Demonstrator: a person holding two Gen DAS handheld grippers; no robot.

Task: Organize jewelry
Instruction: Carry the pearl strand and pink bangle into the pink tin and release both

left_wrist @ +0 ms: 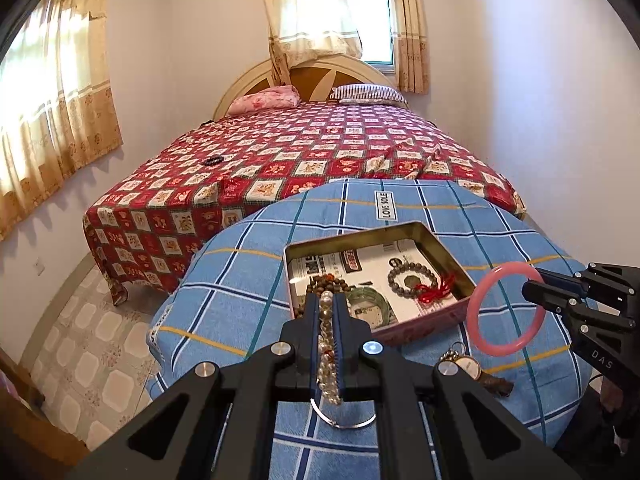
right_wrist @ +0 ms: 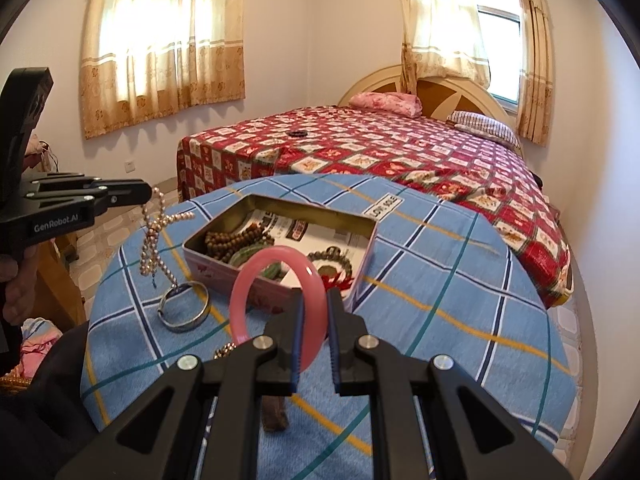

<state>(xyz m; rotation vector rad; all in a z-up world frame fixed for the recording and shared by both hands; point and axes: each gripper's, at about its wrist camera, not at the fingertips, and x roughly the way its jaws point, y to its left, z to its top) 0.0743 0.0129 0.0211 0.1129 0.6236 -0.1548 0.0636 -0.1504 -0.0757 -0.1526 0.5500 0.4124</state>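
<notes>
My left gripper [left_wrist: 329,304] is clamped on the pearl necklace [left_wrist: 328,344], dangling near the tin box [right_wrist: 280,240] at its 9 o'clock, while my right gripper [right_wrist: 314,312] pinches the pink bangle [right_wrist: 276,304] just short of the tin's near wall. I reckon the smooth bangle could slip, or the trailing pearls could snag the silver bangle [right_wrist: 184,307] below.

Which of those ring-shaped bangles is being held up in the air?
The glossy pink bangle, pinched by the right gripper. The silver metal bangle lies on the blue checked cloth; the green one sits inside the tin.

Glossy pink bangle [right_wrist: 276,280], shiny metal tin [left_wrist: 440,248], pearly beads [left_wrist: 326,344], checked cloth [left_wrist: 240,280].
</notes>
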